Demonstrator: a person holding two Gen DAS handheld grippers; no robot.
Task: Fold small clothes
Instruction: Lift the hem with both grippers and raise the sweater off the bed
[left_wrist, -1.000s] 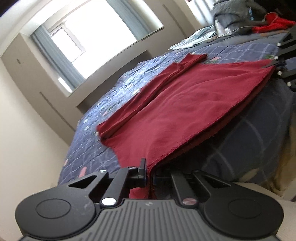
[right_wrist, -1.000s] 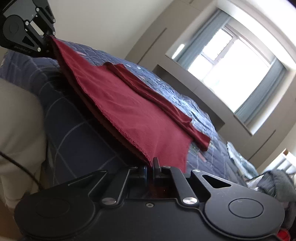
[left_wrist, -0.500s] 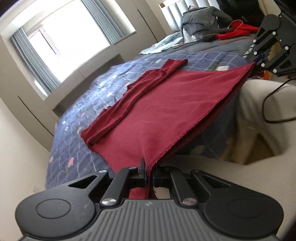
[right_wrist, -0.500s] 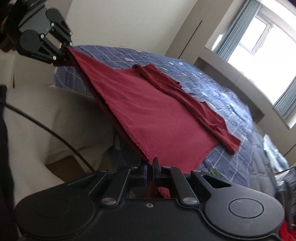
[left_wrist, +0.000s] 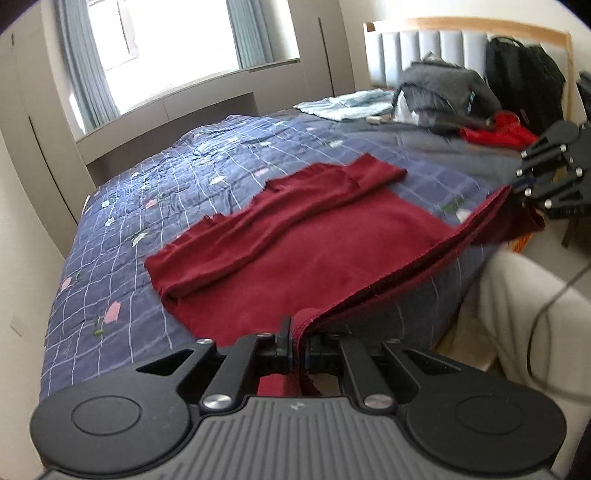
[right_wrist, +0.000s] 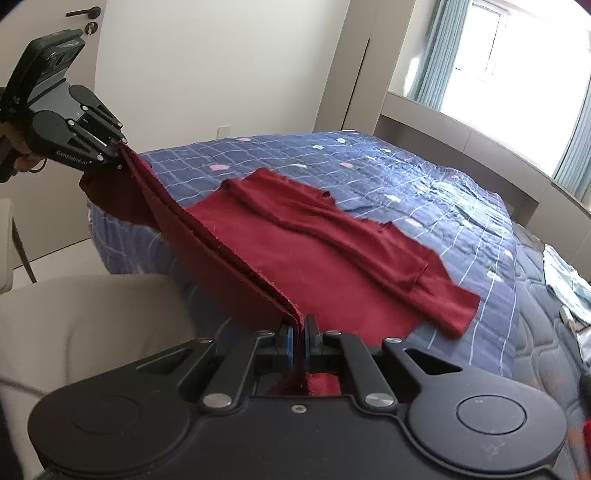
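A dark red garment (left_wrist: 303, 243) lies on the blue checked bedspread (left_wrist: 177, 177), its sleeves folded across the far side. My left gripper (left_wrist: 297, 341) is shut on one near corner of its hem. My right gripper (right_wrist: 299, 341) is shut on the other near corner. The hem is stretched taut between them, lifted above the bed's near edge. The garment (right_wrist: 332, 254) also shows in the right wrist view, where the left gripper (right_wrist: 118, 155) is at top left. The right gripper (left_wrist: 521, 192) shows at the right of the left wrist view.
A beige padded seat (right_wrist: 92, 325) stands just off the bed's near side, with a black cable (left_wrist: 546, 314) over it. Clothes, a grey jacket (left_wrist: 439, 88), a black backpack (left_wrist: 524, 74) and a red item (left_wrist: 498, 134) are piled by the headboard. A window (left_wrist: 177, 37) is beyond the bed.
Both grippers have risen and pulled back from the bed with the hem, lifting it. The views now look down over the bed.
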